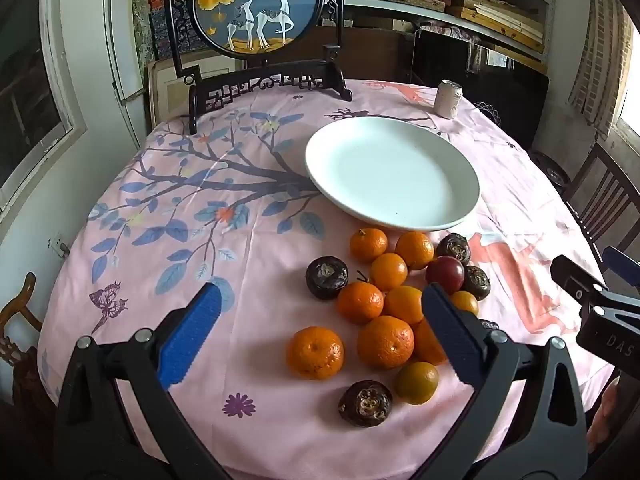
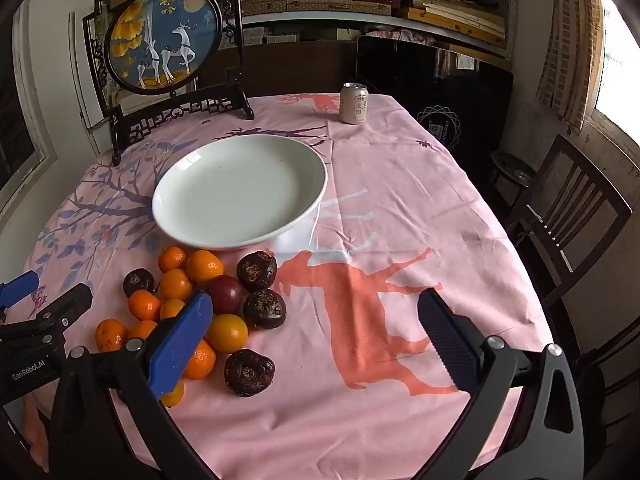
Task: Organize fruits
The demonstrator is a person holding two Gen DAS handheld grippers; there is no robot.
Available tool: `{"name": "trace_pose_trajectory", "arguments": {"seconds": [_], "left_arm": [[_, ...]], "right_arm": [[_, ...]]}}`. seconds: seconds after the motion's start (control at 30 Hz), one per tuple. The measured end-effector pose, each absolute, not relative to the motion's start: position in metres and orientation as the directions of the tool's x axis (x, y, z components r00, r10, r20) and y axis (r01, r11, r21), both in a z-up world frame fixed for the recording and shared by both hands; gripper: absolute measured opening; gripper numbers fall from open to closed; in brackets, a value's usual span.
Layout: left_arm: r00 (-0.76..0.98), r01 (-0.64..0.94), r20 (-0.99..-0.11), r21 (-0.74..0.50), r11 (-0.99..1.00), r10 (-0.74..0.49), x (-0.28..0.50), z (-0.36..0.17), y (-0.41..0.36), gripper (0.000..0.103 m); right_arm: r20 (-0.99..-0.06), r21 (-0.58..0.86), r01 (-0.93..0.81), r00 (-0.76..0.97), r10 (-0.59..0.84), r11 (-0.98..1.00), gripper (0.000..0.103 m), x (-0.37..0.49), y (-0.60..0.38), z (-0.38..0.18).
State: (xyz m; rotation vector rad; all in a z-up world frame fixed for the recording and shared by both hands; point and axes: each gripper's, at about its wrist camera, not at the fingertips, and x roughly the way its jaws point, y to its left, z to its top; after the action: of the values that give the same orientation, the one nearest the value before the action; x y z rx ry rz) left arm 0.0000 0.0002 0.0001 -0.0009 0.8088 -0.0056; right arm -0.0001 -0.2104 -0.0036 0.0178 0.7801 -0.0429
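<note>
A pile of several oranges point(image 1: 385, 342) point(image 2: 226, 333) and dark brown wrinkled fruits point(image 1: 327, 277) point(image 2: 264, 309), with one smooth purple-red fruit point(image 1: 445, 273) point(image 2: 224, 294), lies on the pink cloth just in front of an empty white plate point(image 1: 392, 172) point(image 2: 240, 192). My left gripper point(image 1: 320, 312) hovers open above the pile's near side, nothing between its blue pads. My right gripper point(image 2: 316, 316) is open too, over the red deer print to the right of the pile; its left finger point(image 2: 180, 344) overlaps some oranges in view. In the left wrist view the right gripper's body shows at the right edge.
A round painted screen on a dark stand point(image 1: 260, 12) point(image 2: 164, 40) stands at the table's far left. A drink can point(image 1: 448, 99) point(image 2: 353, 103) sits at the far edge. Wooden chairs point(image 2: 568, 216) flank the right side. Shelves of stacked boards fill the back wall.
</note>
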Motion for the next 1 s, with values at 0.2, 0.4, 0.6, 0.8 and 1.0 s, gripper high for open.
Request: {"name": "trace_pose_trajectory", "arguments": {"seconds": [0.2,0.4,0.6,0.8,1.0], "left_arm": [[0.694,0.008,-0.720,-0.007,1.000,-0.010,-0.0007,0.0006,0.0005,0.101],[0.692,0.006,-0.722,-0.004,1.000,-0.007,-0.0002,0.0004,0.0006,0.101],[0.694,0.004,-0.720,-0.002,1.000,-0.004,0.0012,-0.0023,0.0014,0.101],[0.694,0.002,-0.720,-0.003,1.000,-0.003,-0.0011,0.0035,0.0036,0.101],[0.695,0.003,-0.719,-0.002,1.000,-0.003,-0.0008,0.0051,0.0049,0.101]], "right_arm": [[-0.707,0.004,0.037,0.707,-0.023,0.999,0.102,0.0011,-0.2101,-0.0053],[-0.710,-0.015,0.030,0.703,-0.032,0.999,0.102,0.0004,-0.2048,-0.0062],[-0.712,-0.015,0.029,0.702,-0.031,0.999,0.102,0.0006,-0.2056,-0.0058],[-0.712,-0.012,0.026,0.701,-0.027,1.000,0.102,0.0012,-0.2073,-0.0043],[-0.710,-0.012,0.025,0.703,-0.026,1.000,0.102,0.0001,-0.2055,-0.0045]]}}
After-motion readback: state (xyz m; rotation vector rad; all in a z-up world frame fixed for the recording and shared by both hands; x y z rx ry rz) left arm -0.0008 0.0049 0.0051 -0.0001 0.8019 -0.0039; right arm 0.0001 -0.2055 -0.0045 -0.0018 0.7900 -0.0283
